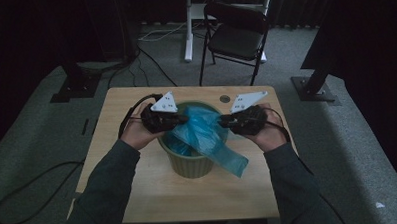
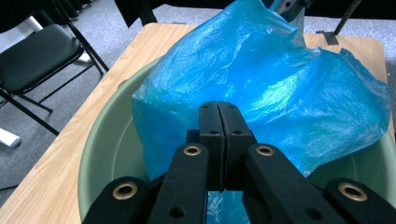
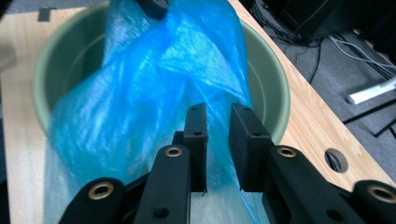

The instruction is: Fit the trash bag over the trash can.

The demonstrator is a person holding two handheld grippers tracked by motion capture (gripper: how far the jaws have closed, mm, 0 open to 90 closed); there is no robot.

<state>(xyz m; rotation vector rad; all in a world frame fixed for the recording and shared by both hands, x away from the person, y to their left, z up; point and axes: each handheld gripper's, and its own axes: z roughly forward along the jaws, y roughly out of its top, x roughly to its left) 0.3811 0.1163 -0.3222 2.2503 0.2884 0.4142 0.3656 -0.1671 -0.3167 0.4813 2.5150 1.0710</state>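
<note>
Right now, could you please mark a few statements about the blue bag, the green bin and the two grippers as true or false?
1. The blue plastic bag sits in the green bin, with part of it hanging over the near rim. True.
2. The left gripper has its jaws wide apart. False: they are pressed together, with the bag right at them.
3. The right gripper is open, with bag plastic between its jaws. True.
4. The bin stands on the floor beside the black chair. False: it stands on the wooden table.
</note>
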